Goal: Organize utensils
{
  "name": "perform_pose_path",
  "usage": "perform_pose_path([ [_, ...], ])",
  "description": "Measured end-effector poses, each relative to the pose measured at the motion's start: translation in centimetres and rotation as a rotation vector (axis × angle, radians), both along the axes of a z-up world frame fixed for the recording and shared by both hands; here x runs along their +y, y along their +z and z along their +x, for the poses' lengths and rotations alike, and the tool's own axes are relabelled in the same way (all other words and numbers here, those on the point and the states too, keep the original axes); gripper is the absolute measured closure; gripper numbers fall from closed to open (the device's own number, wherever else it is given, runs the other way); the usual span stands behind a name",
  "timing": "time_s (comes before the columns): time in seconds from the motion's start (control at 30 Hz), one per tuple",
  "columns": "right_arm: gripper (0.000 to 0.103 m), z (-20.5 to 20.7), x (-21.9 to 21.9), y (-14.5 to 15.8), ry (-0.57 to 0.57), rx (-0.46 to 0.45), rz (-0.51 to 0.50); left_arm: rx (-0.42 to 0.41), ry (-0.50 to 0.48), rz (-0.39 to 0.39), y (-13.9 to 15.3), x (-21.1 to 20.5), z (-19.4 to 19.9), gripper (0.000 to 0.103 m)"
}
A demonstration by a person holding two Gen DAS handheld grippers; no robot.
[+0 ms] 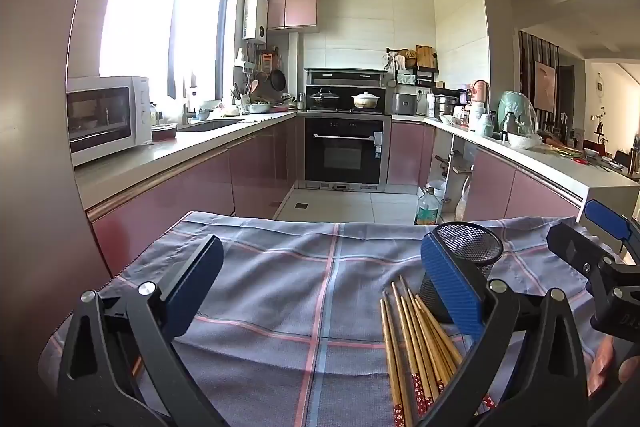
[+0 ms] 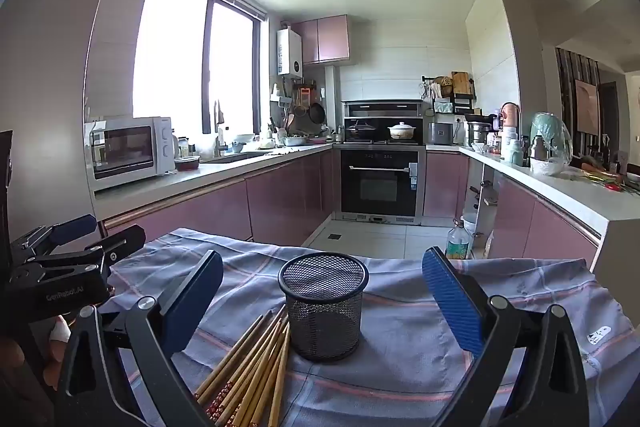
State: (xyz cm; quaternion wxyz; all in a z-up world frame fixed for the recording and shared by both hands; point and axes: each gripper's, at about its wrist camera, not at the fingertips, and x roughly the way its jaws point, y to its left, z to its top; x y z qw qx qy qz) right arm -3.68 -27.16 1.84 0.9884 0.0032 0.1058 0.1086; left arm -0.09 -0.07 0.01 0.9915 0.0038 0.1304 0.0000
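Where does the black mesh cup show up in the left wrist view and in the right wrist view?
Left wrist: mesh cup at lower right, partly behind the left gripper's blue finger pad.
Right wrist: mesh cup at lower centre, upright and in full view between the fingers.
Shared landmark: the chopsticks lying beside it on the checked cloth.

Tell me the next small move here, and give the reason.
Probably lower the open left claw onto the loose bamboo chopsticks lying flat on the checked cloth. The upright black mesh cup looks empty, and neither claw holds anything.
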Motion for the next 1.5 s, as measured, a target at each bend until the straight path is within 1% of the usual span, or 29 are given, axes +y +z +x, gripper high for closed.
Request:
perform_pose_path([
  [0.3,0.007,0.12,0.19,-0.1,0.004,0.015,-0.004,0.006,0.002,-0.021,0.35,0.43,-0.04,0.006],
  [0.5,0.007,0.62,-0.59,0.07,0.004,0.019,0.001,0.007,0.005,-0.017,0.09,0.22,0.03,0.006],
  [0.87,0.007,0.8,0.1,-0.71,0.01,0.026,0.01,0.005,0.005,-0.016,0.42,-0.03,-0.29,0.006],
  [1.5,0.007,0.8,-0.01,-0.65,0.011,0.026,0.015,0.0,-0.003,-0.018,0.63,-0.21,-0.15,0.006],
])
